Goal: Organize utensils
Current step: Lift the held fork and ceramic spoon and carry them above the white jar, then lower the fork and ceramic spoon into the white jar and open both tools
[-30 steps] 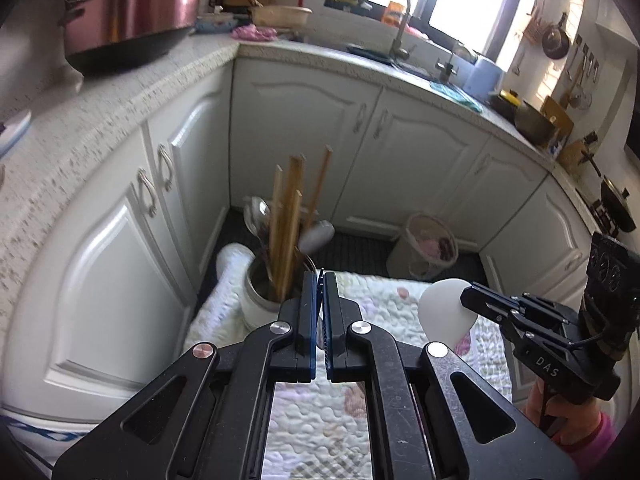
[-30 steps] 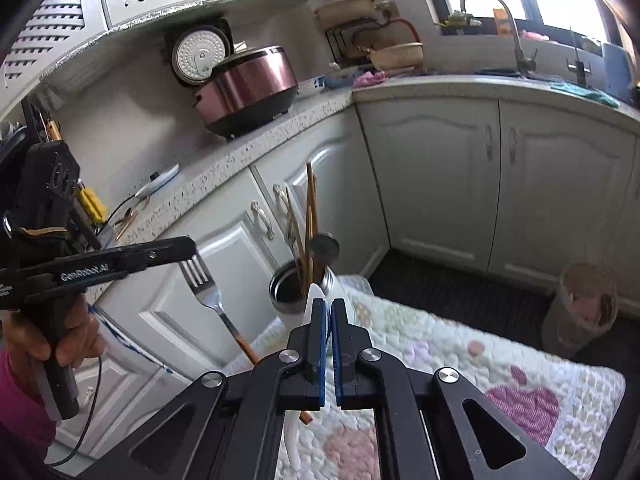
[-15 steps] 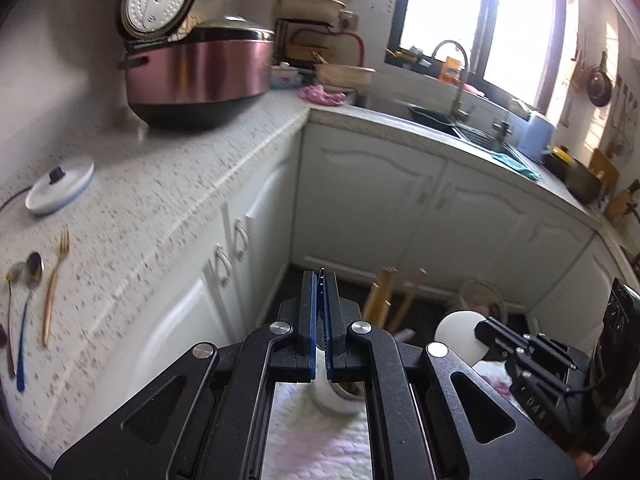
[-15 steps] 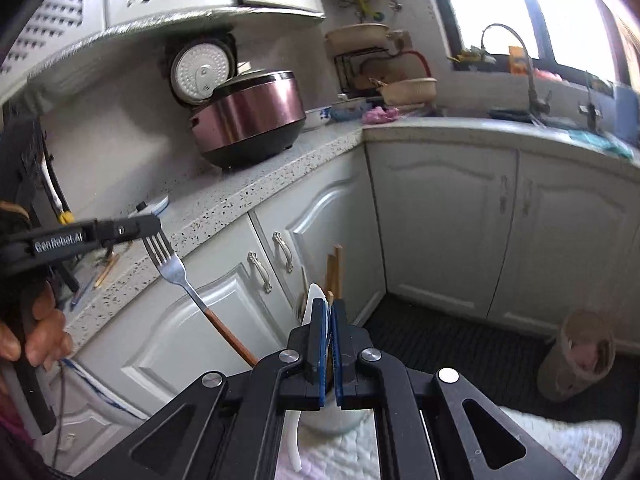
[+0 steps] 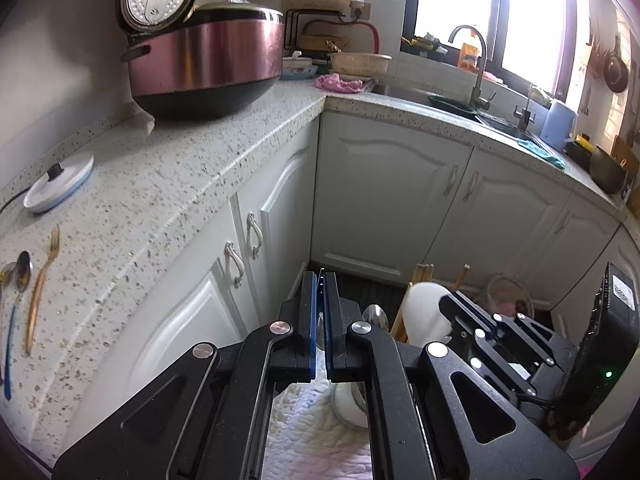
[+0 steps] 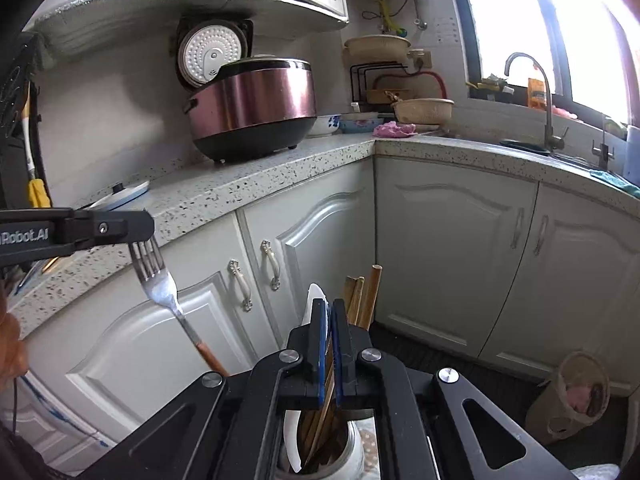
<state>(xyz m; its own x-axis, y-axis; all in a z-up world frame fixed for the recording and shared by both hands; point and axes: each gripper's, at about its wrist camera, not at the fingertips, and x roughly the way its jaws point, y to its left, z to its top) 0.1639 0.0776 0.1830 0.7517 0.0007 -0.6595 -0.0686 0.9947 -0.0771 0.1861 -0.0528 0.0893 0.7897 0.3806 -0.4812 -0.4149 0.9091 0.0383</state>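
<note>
My left gripper [image 5: 320,280] is shut on a steel fork [image 6: 158,280] with a wooden handle, held by the tines, handle hanging down; it shows in the right wrist view [image 6: 136,230]. My right gripper [image 6: 329,306] is shut on a white spoon [image 6: 314,300], also seen in the left wrist view [image 5: 424,312]. Below stands a white utensil jar [image 6: 352,452] with wooden chopsticks [image 6: 366,292] on a quilted mat [image 5: 316,420]. A gold fork [image 5: 42,280] and spoons [image 5: 18,280] lie on the speckled counter [image 5: 160,200].
A maroon rice cooker [image 5: 204,64] with open lid and a white lid [image 5: 58,182] sit on the counter. White cabinets [image 6: 440,248] run under it. The sink and tap [image 5: 476,64] are at the back. A waste basket [image 6: 572,396] stands on the floor.
Both grippers have risen with their utensils, from low over the mat and jar to counter height. The counter top with its loose cutlery has come into view.
</note>
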